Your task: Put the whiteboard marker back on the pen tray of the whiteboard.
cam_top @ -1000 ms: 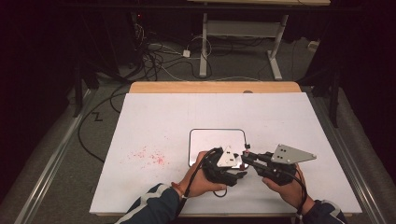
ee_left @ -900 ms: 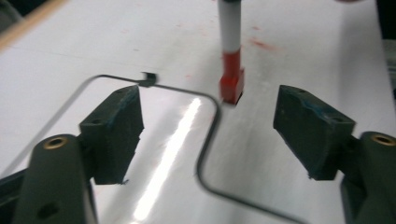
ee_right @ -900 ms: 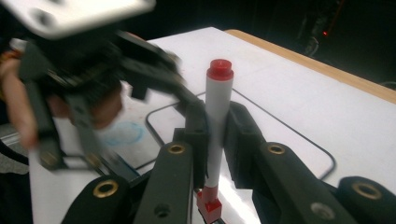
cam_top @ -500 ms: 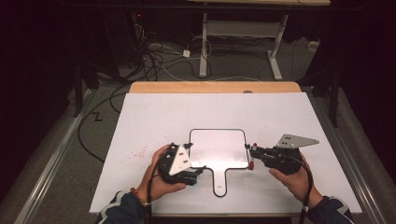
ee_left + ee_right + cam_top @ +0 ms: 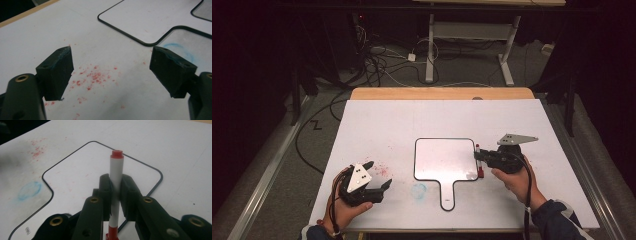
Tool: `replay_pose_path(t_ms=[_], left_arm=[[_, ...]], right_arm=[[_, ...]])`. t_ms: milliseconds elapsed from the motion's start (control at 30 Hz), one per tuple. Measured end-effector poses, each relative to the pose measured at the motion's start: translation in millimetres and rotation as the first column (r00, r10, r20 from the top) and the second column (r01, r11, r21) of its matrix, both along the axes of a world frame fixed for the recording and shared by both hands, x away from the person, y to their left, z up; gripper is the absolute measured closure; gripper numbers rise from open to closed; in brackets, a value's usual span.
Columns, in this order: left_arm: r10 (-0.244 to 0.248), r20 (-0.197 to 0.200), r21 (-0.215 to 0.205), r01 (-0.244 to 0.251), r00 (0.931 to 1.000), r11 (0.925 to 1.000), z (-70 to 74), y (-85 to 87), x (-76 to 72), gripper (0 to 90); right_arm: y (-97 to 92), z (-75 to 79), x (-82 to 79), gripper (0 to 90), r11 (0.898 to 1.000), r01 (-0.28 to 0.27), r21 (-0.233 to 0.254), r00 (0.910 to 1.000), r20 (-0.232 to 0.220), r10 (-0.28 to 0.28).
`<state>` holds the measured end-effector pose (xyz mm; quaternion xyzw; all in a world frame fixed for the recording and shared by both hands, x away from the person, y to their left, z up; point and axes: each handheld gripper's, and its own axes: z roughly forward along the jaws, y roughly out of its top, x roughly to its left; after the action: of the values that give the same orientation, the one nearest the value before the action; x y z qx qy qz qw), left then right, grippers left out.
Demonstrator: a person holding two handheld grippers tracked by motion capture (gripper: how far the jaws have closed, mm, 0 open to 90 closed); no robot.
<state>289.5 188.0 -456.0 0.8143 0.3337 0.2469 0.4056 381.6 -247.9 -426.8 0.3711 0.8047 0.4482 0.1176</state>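
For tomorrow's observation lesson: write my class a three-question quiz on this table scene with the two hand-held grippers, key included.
1. True or false: the right gripper is shut on a marker.
2. Which colour is the smudge beside the handle of the whiteboard? A green, B blue, C yellow.
3. Fill in: the left gripper hangs with its jaws ____ over red specks on the table.

Key: 1 true. 2 B. 3 open, with nothing between them.
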Motion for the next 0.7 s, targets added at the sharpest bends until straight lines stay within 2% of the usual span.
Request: replay_pose_path(t_ms=[133, 333, 467, 600, 667, 700], left_arm=[[0.001, -0.021, 0.023, 0.000, 0.9998, 0.9997, -2.6, -4.3, 2.7, 18.4], [-0.015, -0.042, 0.037, 0.017, 0.9990, 0.9992, -5.1, -7.5, 4.8, 18.4], [-0.028, -0.052, 0.051, 0.031, 0.9982, 0.9982, -5.5, -9.3, 4.7, 18.5], [-0.031, -0.056, 0.058, 0.035, 0.9979, 0.9977, -6.3, -10.0, 4.4, 18.4], [-0.029, -0.060, 0.073, 0.033, 0.9978, 0.9968, -6.9, -10.5, 4.5, 18.4], [-0.031, -0.062, 0.077, 0.035, 0.9976, 0.9964, -7.2, -10.7, 4.3, 18.4]], right_arm=[[2.1, -9.2, 15.3, 80.8, 0.998, 0.038, 0.041, 0.9987, -0.035, -0.036], [4.7, -24.9, 34.2, 79.0, 0.994, 0.103, 0.043, 0.9926, -0.069, -0.100], [5.5, -33.7, 40.9, 77.4, 0.991, 0.132, 0.030, 0.9878, -0.087, -0.129], [7.3, -40.2, 43.0, 74.4, 0.987, 0.159, -0.013, 0.9837, -0.083, -0.160], [8.2, -42.2, 42.6, 74.1, 0.981, 0.181, -0.072, 0.9818, -0.045, -0.184], [8.6, -43.0, 42.1, 72.6, 0.979, 0.187, -0.087, 0.9808, -0.042, -0.191]])
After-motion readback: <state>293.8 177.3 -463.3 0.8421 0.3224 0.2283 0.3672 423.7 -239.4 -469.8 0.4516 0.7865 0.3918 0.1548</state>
